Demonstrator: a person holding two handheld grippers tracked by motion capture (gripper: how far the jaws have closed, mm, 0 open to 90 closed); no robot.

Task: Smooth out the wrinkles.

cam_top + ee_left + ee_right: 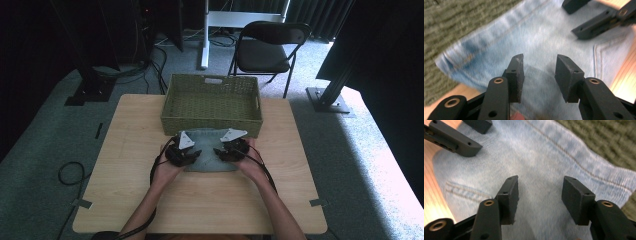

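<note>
Denim garment [210,150], folded, lies flat on the counter [125,150] against a woven basket [212,102]. Left gripper [539,75] and right gripper [540,197] hover above it, jaws parted, empty. A sound lift would likely pinch opposite edges evenly.

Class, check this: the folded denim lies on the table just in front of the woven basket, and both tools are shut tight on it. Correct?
Not quite. The folded denim does lie on the table just in front of the woven basket, but both tools are open. The left gripper view shows the left tool with its jaws apart above the cloth; the right gripper view shows the right tool likewise.
</note>
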